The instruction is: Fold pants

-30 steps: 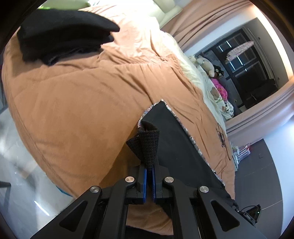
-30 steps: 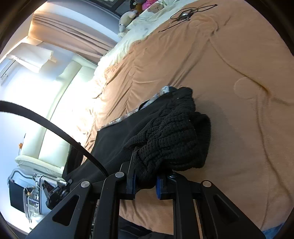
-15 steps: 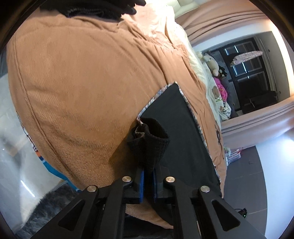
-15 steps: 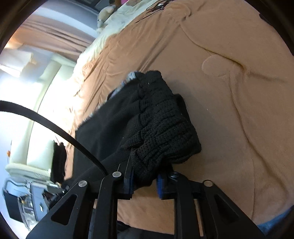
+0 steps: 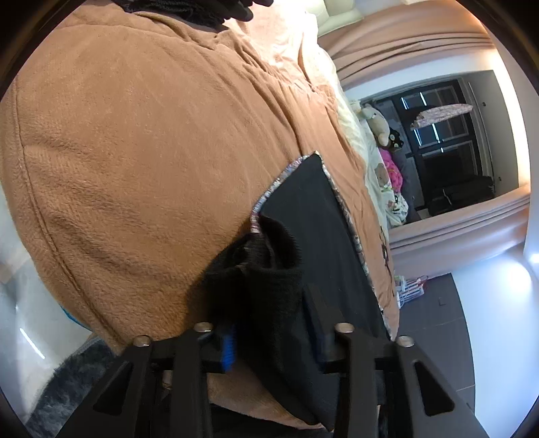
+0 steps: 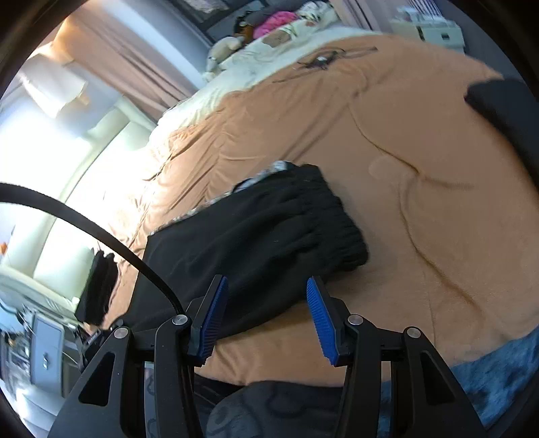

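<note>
Black pants point(image 5: 320, 219) lie folded flat on the tan blanket point(image 5: 151, 151), with a patterned lining showing along their edges. In the left wrist view my left gripper point(image 5: 276, 340) is opening, and the ribbed cuff point(image 5: 266, 269) slumps loose between its parted jaws. In the right wrist view the pants point(image 6: 235, 242) rest on the blanket point(image 6: 438, 236), the gathered waistband point(image 6: 330, 215) on top. My right gripper point(image 6: 266, 310) is opening wide just short of the pants' near edge. Its blue pads point(image 6: 323, 323) grip nothing.
A stack of dark clothes point(image 5: 188, 8) sits at the bed's far end, also visible in the right wrist view point(image 6: 97, 286). Another dark garment point(image 6: 505, 107) lies at the right. Plush toys point(image 5: 377, 124) line the pillows. A black cable point(image 6: 101, 232) crosses in front.
The left gripper sank to the bed and its jaws parted around the cuff. The right gripper let go of the waistband, drew back, and its jaws spread wide.
</note>
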A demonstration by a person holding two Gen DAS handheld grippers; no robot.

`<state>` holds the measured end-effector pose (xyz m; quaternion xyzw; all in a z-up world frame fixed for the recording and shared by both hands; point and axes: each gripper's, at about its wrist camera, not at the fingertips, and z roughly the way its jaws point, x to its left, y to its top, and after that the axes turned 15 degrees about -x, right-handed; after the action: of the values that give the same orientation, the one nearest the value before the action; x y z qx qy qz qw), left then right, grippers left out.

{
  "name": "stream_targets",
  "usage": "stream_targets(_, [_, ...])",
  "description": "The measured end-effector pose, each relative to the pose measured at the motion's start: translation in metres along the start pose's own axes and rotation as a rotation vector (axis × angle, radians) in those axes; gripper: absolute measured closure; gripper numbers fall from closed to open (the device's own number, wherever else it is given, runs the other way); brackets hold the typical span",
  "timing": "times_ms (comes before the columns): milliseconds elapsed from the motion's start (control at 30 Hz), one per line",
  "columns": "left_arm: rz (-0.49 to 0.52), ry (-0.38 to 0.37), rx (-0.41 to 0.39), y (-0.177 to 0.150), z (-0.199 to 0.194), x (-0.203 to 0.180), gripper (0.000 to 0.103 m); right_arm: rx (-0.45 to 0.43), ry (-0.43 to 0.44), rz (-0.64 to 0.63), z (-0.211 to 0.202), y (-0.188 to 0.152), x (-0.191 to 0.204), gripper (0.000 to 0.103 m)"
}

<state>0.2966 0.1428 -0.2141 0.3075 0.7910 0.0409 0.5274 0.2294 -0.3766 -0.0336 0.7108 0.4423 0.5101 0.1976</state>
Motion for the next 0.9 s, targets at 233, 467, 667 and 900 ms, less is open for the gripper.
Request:
stream_targets(233, [-0.038,-0.027,0.003,0.001,-0.012,0.015,0.097,0.034,0.059,-0.114,0.007,-0.028,0.068,0.056])
stream_targets(467, [-0.048,-0.059,0.013,0.004,-0.022,0.017,0.098,0.103,0.101,-0.205,0.023,-0.046,0.112,0.056])
stream_targets(667, [-0.06,-0.069,0.022,0.005,-0.02,0.019,0.098,0.184,0.109,-0.273,0.066,-0.066,0.144,0.056])
stream_targets(900, [-0.064,-0.079,0.032,0.005,-0.022,0.021,0.098,0.246,0.103,-0.351,0.131,-0.09,0.178,0.056])
